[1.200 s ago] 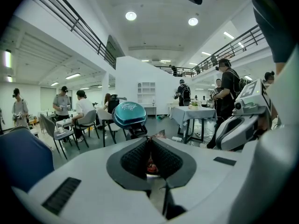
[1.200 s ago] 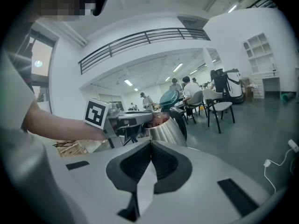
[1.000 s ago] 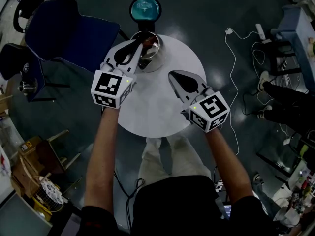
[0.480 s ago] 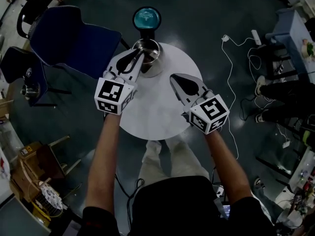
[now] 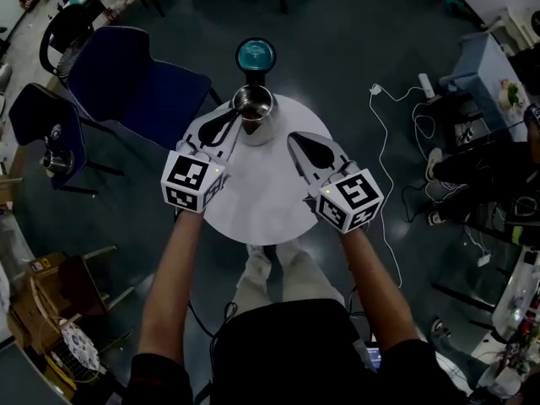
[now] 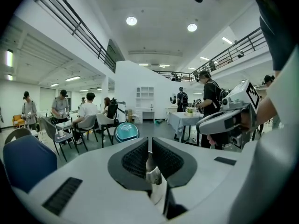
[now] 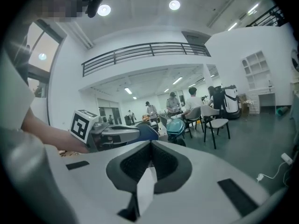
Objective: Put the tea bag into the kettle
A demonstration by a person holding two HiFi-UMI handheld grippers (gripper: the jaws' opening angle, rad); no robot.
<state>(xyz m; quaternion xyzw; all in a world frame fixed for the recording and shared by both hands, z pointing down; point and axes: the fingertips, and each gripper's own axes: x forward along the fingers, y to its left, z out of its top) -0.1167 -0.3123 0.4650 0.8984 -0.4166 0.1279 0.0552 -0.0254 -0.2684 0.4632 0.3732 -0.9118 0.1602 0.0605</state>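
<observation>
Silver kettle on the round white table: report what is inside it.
In the head view the open silver steel kettle shows only its shiny inner wall and a dim bottom. A tea bag in there cannot be made out: too small and dark.

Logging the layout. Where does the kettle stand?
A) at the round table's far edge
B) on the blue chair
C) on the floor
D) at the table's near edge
A: the head view shows the open kettle at the white table's far edge, beside the tips of the left gripper.

Open two-storey work hall: mezzanine railing (image 7: 140, 50), ceiling lights (image 6: 131, 20), seated people (image 6: 88, 112) around tables (image 6: 187, 118), chairs (image 7: 217, 124).
</observation>
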